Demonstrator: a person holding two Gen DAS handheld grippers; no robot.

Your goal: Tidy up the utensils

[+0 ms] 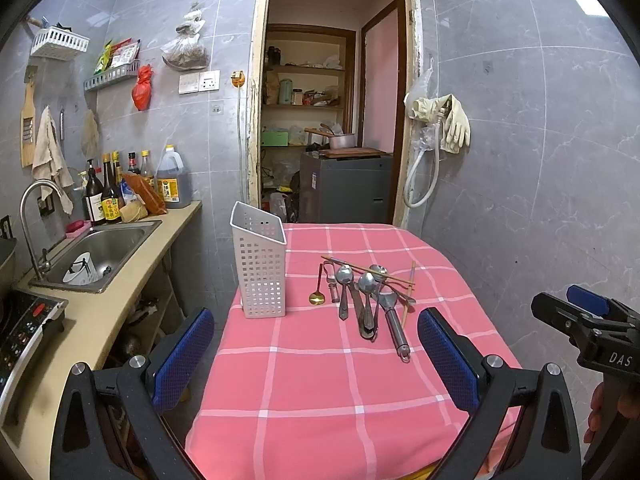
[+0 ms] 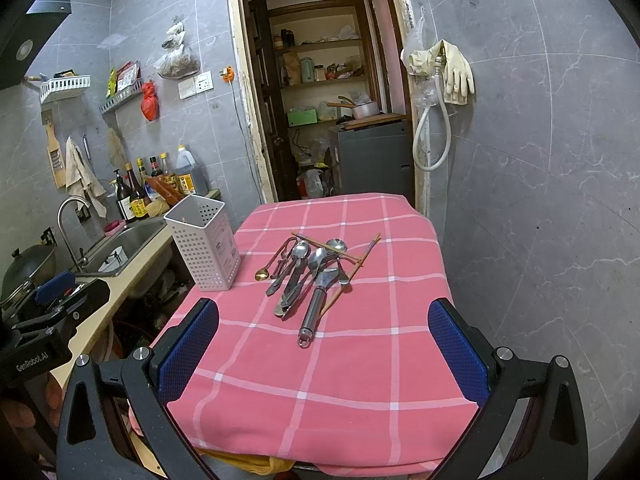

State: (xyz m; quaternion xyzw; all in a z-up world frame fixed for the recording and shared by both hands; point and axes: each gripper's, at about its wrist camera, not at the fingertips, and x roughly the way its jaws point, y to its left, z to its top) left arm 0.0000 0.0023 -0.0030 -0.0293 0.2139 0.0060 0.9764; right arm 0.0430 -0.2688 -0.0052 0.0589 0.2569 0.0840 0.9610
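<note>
Both your grippers, left (image 1: pixel 316 354) & right (image 2: pixel 323 350), are spread wide, holding nothing. Utensils (image 2: pixel 308 272) lie piled mid-table, just right of the white holder (image 2: pixel 202 240). Metal's stiff, probably slick; take one by the handle, e.g. the peeler (image 2: pixel 314 304).

Both wrist views look forward and slightly down across the table (image 1: pixel 320 400) toward the doorway (image 1: pixel 332 100), from its near edge. The left sits nearer the sink (image 1: pixel 104 252). Both share the utensils (image 2: pixel 308 272).
</note>
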